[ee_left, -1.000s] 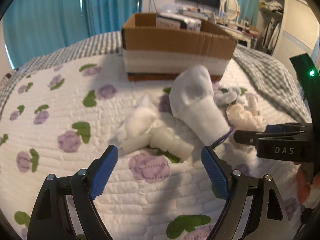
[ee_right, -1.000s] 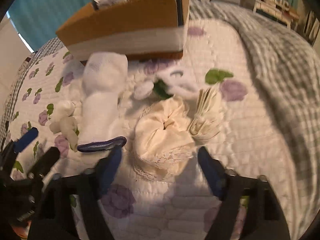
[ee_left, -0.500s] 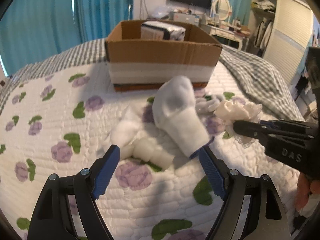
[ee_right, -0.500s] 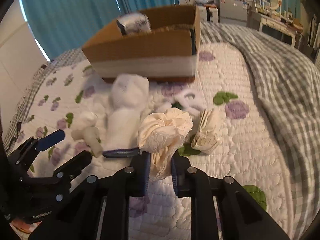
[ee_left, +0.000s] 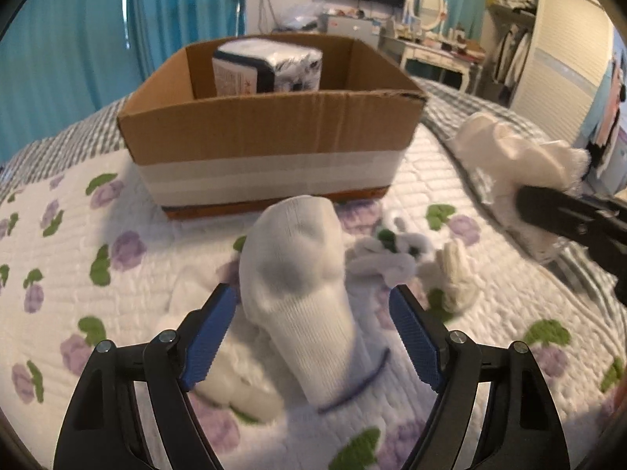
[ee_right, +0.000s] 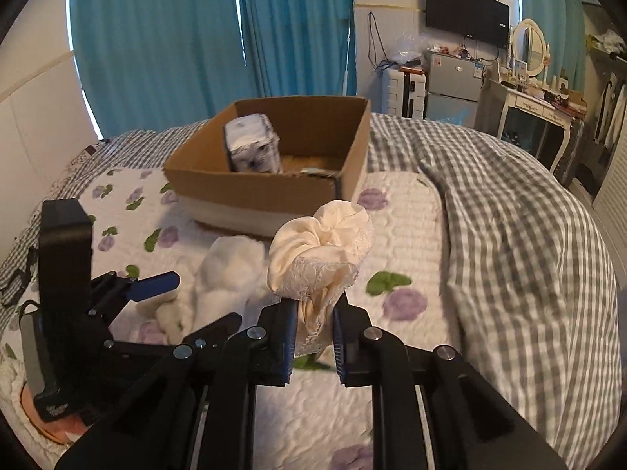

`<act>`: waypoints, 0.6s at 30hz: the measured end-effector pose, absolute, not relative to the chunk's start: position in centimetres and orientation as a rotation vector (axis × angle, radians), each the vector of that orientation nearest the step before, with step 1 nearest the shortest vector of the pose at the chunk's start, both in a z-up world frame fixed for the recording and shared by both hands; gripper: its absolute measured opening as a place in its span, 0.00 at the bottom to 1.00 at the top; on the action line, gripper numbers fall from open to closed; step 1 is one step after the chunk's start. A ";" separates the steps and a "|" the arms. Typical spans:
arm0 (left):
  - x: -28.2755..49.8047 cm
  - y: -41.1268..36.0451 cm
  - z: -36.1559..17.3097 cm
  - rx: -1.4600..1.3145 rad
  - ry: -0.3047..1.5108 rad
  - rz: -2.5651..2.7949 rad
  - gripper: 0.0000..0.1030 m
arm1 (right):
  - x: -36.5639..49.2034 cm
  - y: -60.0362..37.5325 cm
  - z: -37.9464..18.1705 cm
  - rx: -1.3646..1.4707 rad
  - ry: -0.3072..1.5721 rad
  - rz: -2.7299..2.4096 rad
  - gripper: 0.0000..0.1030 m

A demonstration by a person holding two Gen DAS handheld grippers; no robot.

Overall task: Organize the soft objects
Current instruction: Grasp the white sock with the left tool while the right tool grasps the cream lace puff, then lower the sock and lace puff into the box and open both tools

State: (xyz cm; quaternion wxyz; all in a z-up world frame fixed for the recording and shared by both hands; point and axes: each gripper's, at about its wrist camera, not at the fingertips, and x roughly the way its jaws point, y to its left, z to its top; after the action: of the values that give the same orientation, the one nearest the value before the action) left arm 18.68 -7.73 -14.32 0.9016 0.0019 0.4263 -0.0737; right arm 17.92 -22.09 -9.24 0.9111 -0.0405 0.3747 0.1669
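You have one cream lace bundle [ee_right: 321, 250] pinched in your right gripper [ee_right: 313, 337], lifted off the quilt [ee_right: 399, 211] in front of the cardboard box [ee_right: 274, 196]. Its jaws have just clamped tight on the fabric. One white sock [ee_left: 301, 293] lies before the box, between your left gripper's [ee_left: 313, 325] wide-open jaws, untouched. Only your left view shows two smaller pale rolls [ee_left: 454, 274] beside the sock; only your right shows one package [ee_right: 252, 143] standing inside the box, against its left wall.
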 end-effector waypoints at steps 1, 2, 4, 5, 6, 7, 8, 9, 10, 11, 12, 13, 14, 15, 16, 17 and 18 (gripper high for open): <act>18.9 -7.7 -14.6 0.003 0.888 -0.145 0.77 | 18.3 -22.2 -9.3 -0.087 0.773 0.344 0.15; 19.5 -7.4 -15.0 -0.005 0.900 -0.138 0.70 | 18.8 -22.2 -9.5 -0.090 0.773 0.344 0.15; 20.4 -7.2 -15.8 -0.014 0.929 -0.138 0.63 | 19.4 -22.2 -9.9 -0.092 0.776 0.349 0.15; 20.7 -7.2 -16.2 -0.009 0.938 -0.128 0.63 | 19.7 -22.2 -10.1 -0.092 0.778 0.351 0.15; 20.7 -7.3 -16.3 -0.005 0.938 -0.126 0.63 | 20.1 -22.2 -10.3 -0.091 0.783 0.354 0.15; 20.8 -7.3 -16.4 0.002 0.934 -0.124 0.55 | 20.4 -22.1 -10.5 -0.090 0.786 0.355 0.15; 20.7 -7.1 -16.5 0.007 0.931 -0.121 0.50 | 20.6 -22.1 -10.7 -0.091 0.791 0.357 0.15; 20.7 -7.0 -16.5 0.003 0.929 -0.124 0.49 | 20.8 -22.1 -10.9 -0.092 0.798 0.360 0.15; 20.6 -6.8 -16.3 -0.008 0.927 -0.128 0.45 | 20.9 -22.1 -11.2 -0.092 0.804 0.362 0.15; 20.4 -6.5 -16.2 -0.016 0.924 -0.129 0.42 | 21.0 -22.1 -11.3 -0.093 0.809 0.363 0.15; 20.3 -6.3 -16.0 -0.021 0.921 -0.130 0.42 | 21.0 -22.1 -11.4 -0.093 0.814 0.364 0.15; 19.9 -6.1 -15.6 -0.030 0.916 -0.131 0.40 | 21.0 -22.1 -11.4 -0.092 0.814 0.363 0.15; 19.6 -5.9 -15.3 -0.038 0.912 -0.133 0.40 | 20.9 -22.1 -11.3 -0.090 0.812 0.362 0.15; 19.3 -5.6 -14.9 -0.045 0.907 -0.136 0.40 | 20.7 -22.1 -11.2 -0.089 0.809 0.361 0.15; 19.0 -5.4 -14.3 -0.052 0.901 -0.140 0.39 | 20.4 -22.0 -10.9 -0.088 0.805 0.360 0.15; 18.5 -5.2 -13.7 -0.056 0.889 -0.144 0.39 | 20.1 -22.0 -10.6 -0.089 0.800 0.361 0.15; 18.0 -5.1 -13.1 -0.055 0.879 -0.146 0.39 | 19.8 -21.9 -10.3 -0.092 0.794 0.362 0.15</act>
State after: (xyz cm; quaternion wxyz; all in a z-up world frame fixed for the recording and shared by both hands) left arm 18.03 -5.13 -13.13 0.9020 -0.0268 0.4251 -0.0705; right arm 19.78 -21.93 -10.28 0.9052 -0.0443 0.3845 0.1753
